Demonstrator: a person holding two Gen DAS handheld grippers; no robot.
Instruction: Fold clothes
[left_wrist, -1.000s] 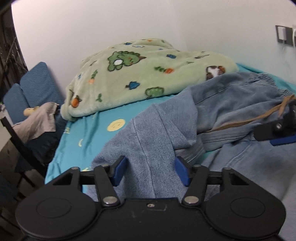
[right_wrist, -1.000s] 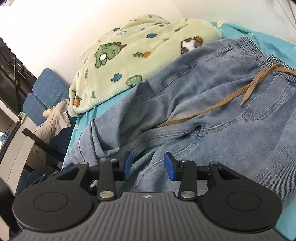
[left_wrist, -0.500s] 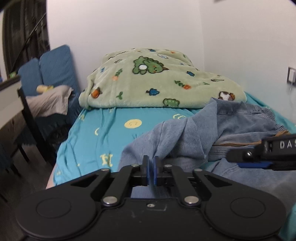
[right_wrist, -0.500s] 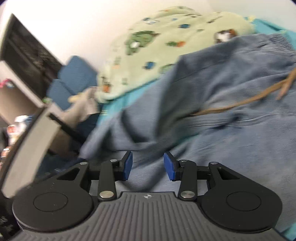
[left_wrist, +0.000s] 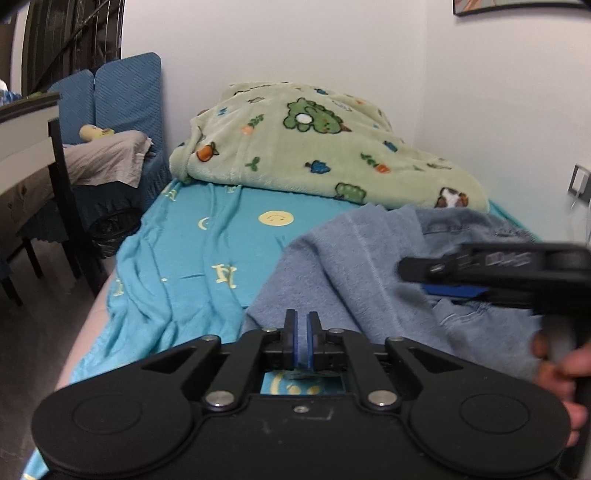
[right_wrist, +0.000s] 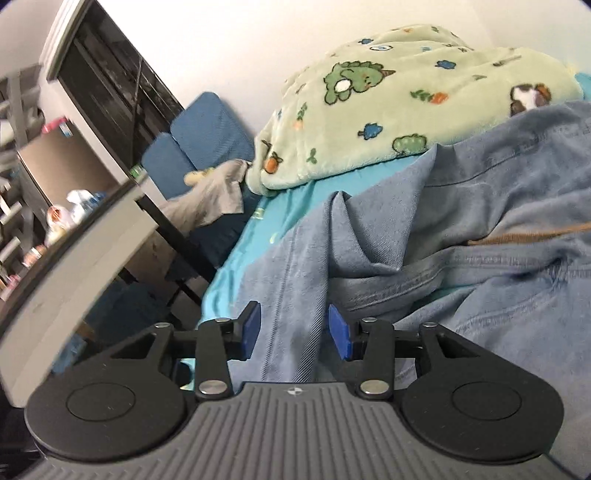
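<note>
On the bed (left_wrist: 207, 258), jeans (left_wrist: 362, 266) lay rumpled. Left tool (left_wrist: 302, 339) was clenched on a jeans edge for lifting; right tool (right_wrist: 293, 328) was held released, straddling a raised fold, apparently for gripping.

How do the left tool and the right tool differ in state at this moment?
The left tool is shut on a fold of the jeans; the right tool is open, its pads either side of a denim ridge, not pinching. Both have blue pads and sit at the jeans' near edge.
</note>
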